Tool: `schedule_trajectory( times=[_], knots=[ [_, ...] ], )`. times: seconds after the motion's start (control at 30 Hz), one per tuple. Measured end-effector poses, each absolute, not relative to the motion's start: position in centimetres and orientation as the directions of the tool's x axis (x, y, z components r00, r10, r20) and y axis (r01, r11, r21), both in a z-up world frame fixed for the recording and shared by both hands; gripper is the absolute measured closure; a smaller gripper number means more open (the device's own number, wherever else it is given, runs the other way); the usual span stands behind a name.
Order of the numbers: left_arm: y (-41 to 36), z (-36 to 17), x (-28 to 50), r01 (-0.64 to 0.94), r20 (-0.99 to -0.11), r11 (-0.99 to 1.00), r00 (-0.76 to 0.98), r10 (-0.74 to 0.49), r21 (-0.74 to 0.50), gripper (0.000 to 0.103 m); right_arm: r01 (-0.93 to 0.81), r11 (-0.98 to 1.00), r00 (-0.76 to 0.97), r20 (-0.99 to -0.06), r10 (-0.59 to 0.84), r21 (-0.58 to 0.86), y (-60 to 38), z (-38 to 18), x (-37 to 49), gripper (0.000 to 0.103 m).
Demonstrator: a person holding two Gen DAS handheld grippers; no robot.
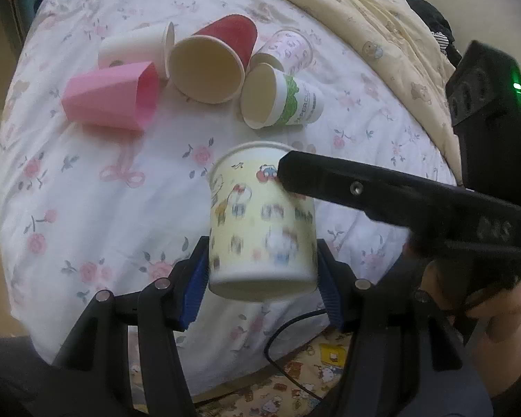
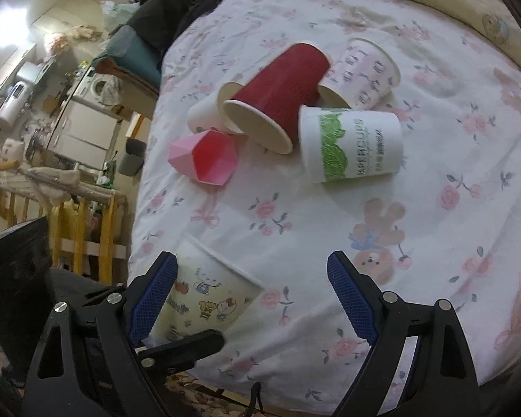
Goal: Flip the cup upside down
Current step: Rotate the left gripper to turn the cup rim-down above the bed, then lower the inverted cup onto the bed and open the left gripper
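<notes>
A yellow cartoon-print paper cup [image 1: 260, 222] is held between the blue pads of my left gripper [image 1: 260, 288], which is shut on its base end; the rim points away from me, above the bed. It also shows in the right wrist view [image 2: 205, 299], low at left. My right gripper [image 2: 253, 299] is open and empty; one of its black fingers [image 1: 364, 187] touches the cup's upper side in the left wrist view.
Several cups lie on their sides on the floral bedsheet [image 1: 87, 208]: a pink faceted one [image 1: 111, 95], a white one [image 1: 132, 47], a red one [image 1: 215, 59], a green-banded one [image 1: 281, 99] and a pink-patterned one [image 1: 290, 48]. A beige blanket [image 1: 382, 17] lies behind.
</notes>
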State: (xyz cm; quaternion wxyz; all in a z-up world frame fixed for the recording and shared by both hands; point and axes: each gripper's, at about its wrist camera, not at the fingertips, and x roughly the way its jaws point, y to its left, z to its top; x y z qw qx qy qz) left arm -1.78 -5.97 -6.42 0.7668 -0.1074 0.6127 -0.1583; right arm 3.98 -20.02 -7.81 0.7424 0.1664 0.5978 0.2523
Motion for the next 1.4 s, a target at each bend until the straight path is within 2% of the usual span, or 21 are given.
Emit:
schedule_trajectory(
  times=[0.23, 0.53, 0.7, 1.03, 1.4],
  knots=[
    [-5.7, -6.2, -1.9, 0.113, -0.911, 0.938, 0.227, -0.345, -0.327, 0.050, -0.075, 0.821, 0.115, -0.813, 0.571, 0.566, -21.4, -9.7, 4.4, 0.012],
    [-5.3, -5.3, -1.7, 0.114, -0.912, 0.952, 0.272, -0.306, -0.286, 0.051, -0.040, 0.833, 0.087, -0.829, 0.553, 0.551, -21.8, -10.7, 4.4, 0.012],
    [-5.2, -5.6, 0.1, 0.086, -0.931, 0.974, 0.286, -0.227, -0.211, 0.051, -0.036, 0.853, 0.158, -0.840, 0.519, 0.521, -23.0, -9.5, 4.3, 0.012],
    [-6.6, -7.8, 4.4, 0.026, -0.949, 0.990, 0.283, -0.139, -0.137, 0.051, 0.049, 0.871, 0.297, -0.840, 0.454, 0.488, -27.4, -7.5, 4.1, 0.012],
    [-8.0, -10.8, 6.4, -0.001, -0.960, 0.993, 0.254, -0.114, -0.118, 0.051, 0.079, 0.867, 0.319, -0.837, 0.445, 0.492, -28.8, -7.0, 4.1, 0.011]
  ],
)
